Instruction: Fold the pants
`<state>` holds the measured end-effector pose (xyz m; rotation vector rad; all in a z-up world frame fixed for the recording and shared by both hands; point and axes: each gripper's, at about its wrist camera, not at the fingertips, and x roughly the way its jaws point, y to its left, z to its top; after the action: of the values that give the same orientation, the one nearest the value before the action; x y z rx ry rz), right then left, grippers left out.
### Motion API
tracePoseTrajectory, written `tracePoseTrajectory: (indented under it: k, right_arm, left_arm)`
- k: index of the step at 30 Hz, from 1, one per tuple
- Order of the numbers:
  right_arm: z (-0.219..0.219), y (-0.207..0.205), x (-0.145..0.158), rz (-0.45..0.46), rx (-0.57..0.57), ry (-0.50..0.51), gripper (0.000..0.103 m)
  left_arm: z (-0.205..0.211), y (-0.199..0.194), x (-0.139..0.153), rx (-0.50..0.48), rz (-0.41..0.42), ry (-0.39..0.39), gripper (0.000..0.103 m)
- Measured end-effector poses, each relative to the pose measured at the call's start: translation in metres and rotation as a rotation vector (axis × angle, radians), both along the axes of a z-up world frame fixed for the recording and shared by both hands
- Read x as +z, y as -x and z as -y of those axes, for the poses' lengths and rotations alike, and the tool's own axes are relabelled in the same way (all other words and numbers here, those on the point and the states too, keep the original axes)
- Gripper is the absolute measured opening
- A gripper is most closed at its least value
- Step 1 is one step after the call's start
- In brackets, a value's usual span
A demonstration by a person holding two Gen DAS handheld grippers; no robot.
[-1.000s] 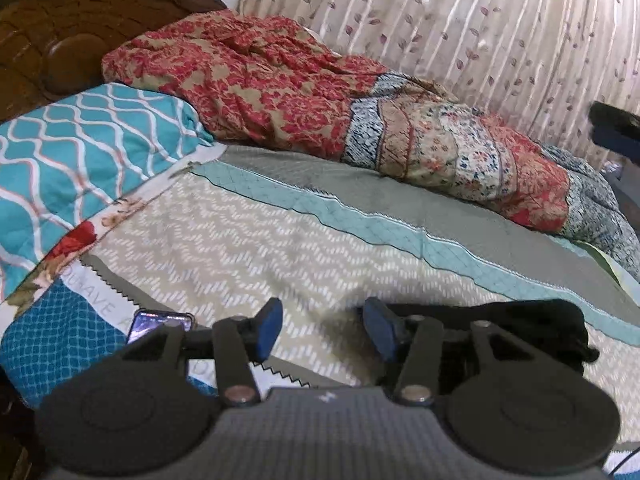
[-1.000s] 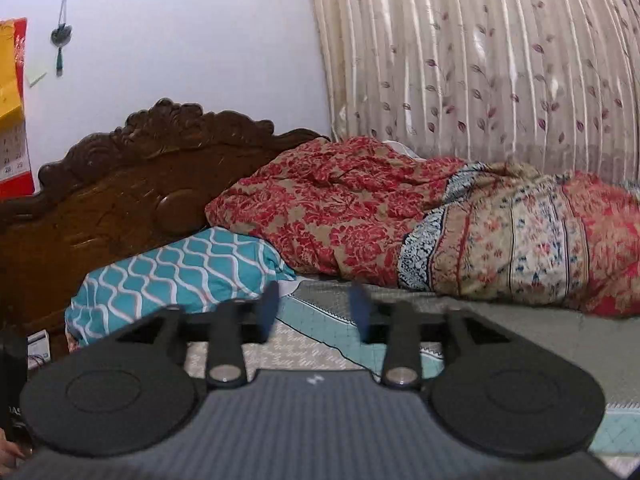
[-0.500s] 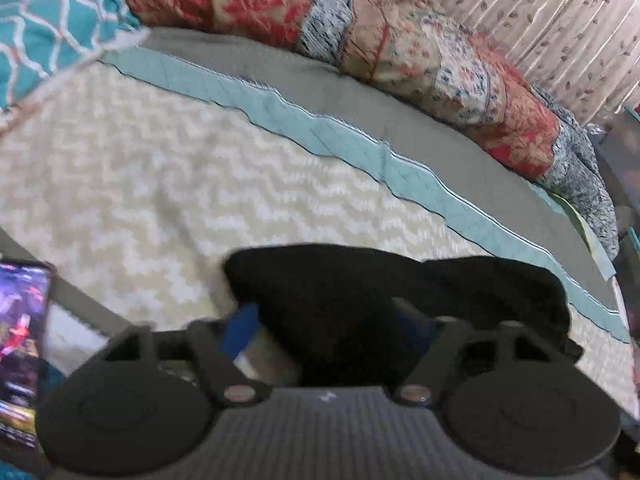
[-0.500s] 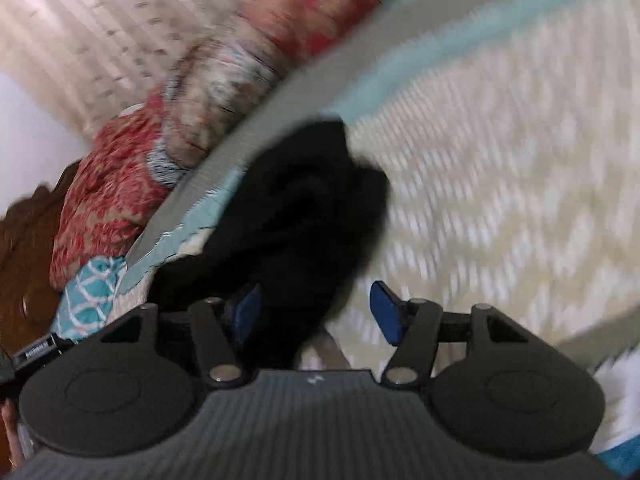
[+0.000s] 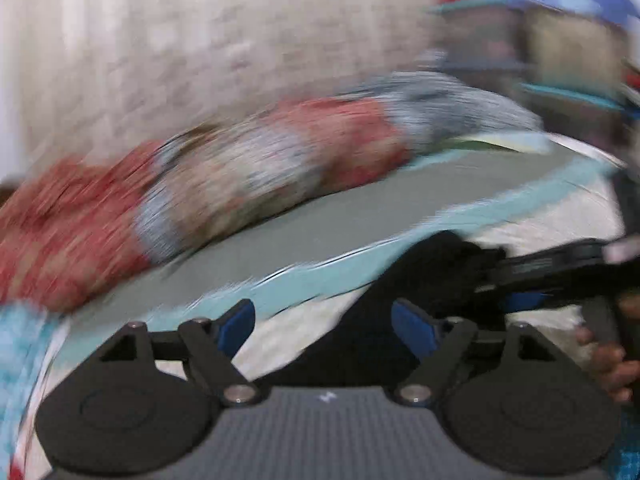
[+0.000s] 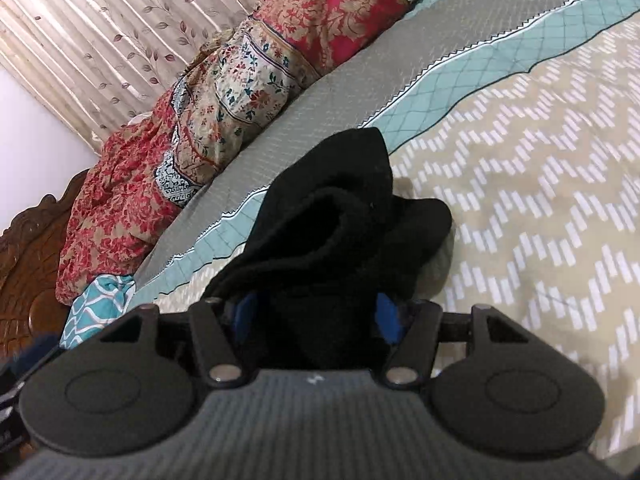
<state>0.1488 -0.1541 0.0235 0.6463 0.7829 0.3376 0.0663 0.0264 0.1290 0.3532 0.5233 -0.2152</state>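
We see the black pants (image 6: pixel 344 216) bunched in a heap on the bedspread (image 6: pixel 540 168), lying across its teal stripe (image 6: pixel 480 64). Our right gripper (image 6: pixel 316 316) has its blue pads on either side of the near end of the heap, jaws spread wide; whether they pinch the cloth we cannot tell. Our left gripper (image 5: pixel 324 326) is wide open and holds nothing, with the pants (image 5: pixel 424 280) just beyond its right finger. The left view is badly blurred. A rolled floral quilt (image 6: pixel 248 80) lies along the curtain (image 6: pixel 100 20).
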Motion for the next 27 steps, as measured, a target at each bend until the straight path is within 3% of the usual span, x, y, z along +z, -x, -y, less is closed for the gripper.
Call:
tracePoseTrajectory:
  k: [2,4,6,7,10,13,14,15,16,19,23,27]
  right_arm:
    - [0.007,0.008,-0.005,-0.012,-0.022,-0.04,0.064]
    - [0.014,0.016,-0.005,-0.008,-0.036,-0.074,0.064]
    - [0.018,0.022,-0.006,-0.012,-0.045,-0.077,0.064]
    - [0.019,0.024,-0.009,-0.023,-0.039,-0.077,0.064]
    - [0.013,0.025,-0.02,-0.057,-0.017,-0.08,0.065]
    - [-0.003,0.011,-0.031,-0.094,0.006,-0.098,0.063]
    - [-0.007,0.005,-0.03,-0.098,0.018,-0.096,0.04]
    - [-0.01,0.0,-0.025,-0.093,0.025,-0.077,0.027]
    - [-0.011,-0.005,-0.014,-0.083,0.011,-0.054,0.023]
    - [0.018,-0.002,0.044,0.074,-0.071,-0.12,0.019]
    - [0.062,0.028,0.149,0.373,-0.111,-0.079,0.018]
    - [0.09,0.069,0.228,0.544,-0.079,-0.001,0.018]
  left_arm:
    - [0.028,-0.011,-0.01,-0.101,-0.054,-0.059,0.081]
    - [0.051,-0.027,-0.031,-0.161,-0.134,-0.149,0.071]
    - [0.061,-0.047,-0.051,-0.138,-0.215,-0.236,0.019]
    - [0.057,-0.055,-0.055,-0.111,-0.251,-0.241,0.015]
    - [0.029,-0.067,-0.03,-0.027,-0.279,-0.069,0.012]
    - [-0.015,-0.064,0.022,0.084,-0.221,0.137,0.011]
    - [-0.028,-0.063,0.036,0.111,-0.202,0.199,0.011]
    - [-0.047,-0.056,0.056,0.145,-0.173,0.287,0.011]
    - [-0.065,-0.049,0.073,0.176,-0.143,0.353,0.011]
    - [-0.114,-0.029,0.121,0.244,-0.05,0.518,0.011]
    - [-0.168,0.001,0.173,0.266,0.047,0.685,0.011]
    - [-0.196,0.025,0.178,0.206,-0.006,0.886,0.011]
